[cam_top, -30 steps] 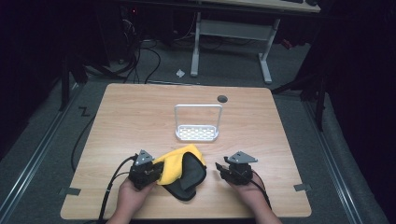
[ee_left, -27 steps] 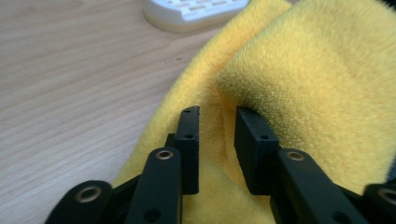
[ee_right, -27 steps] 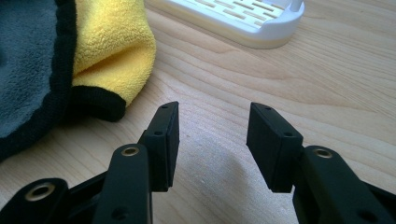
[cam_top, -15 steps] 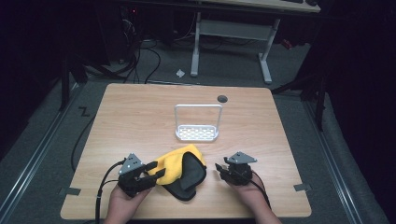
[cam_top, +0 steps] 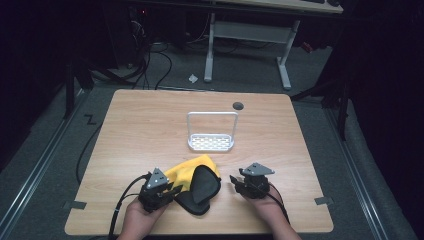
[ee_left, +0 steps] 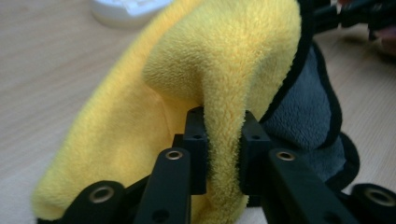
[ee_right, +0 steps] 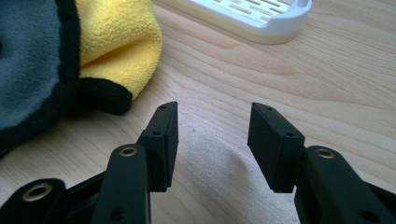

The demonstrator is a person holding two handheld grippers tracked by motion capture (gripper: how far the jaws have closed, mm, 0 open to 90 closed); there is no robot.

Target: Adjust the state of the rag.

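At the lower left of the high view, the left gripper (cam_top: 167, 192) has just been closing its jaws and now pinches a fold of the yellow and grey cloth (cam_top: 196, 179), which lies at the lower centre of the table (cam_top: 150, 125). Right of the cloth, the right gripper (cam_top: 239, 184) rests with jaws apart, grasping nothing. A white rack (cam_top: 211, 142) stands above, at centre.

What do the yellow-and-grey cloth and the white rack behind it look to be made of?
Cloth: looks like microfibre or fleece, with a fuzzy matte pile, yellow on one face, grey on the other, and a black stitched edge. White rack: probably moulded plastic, with a smooth, slightly glossy slotted base; its thin hoop could be coated wire.
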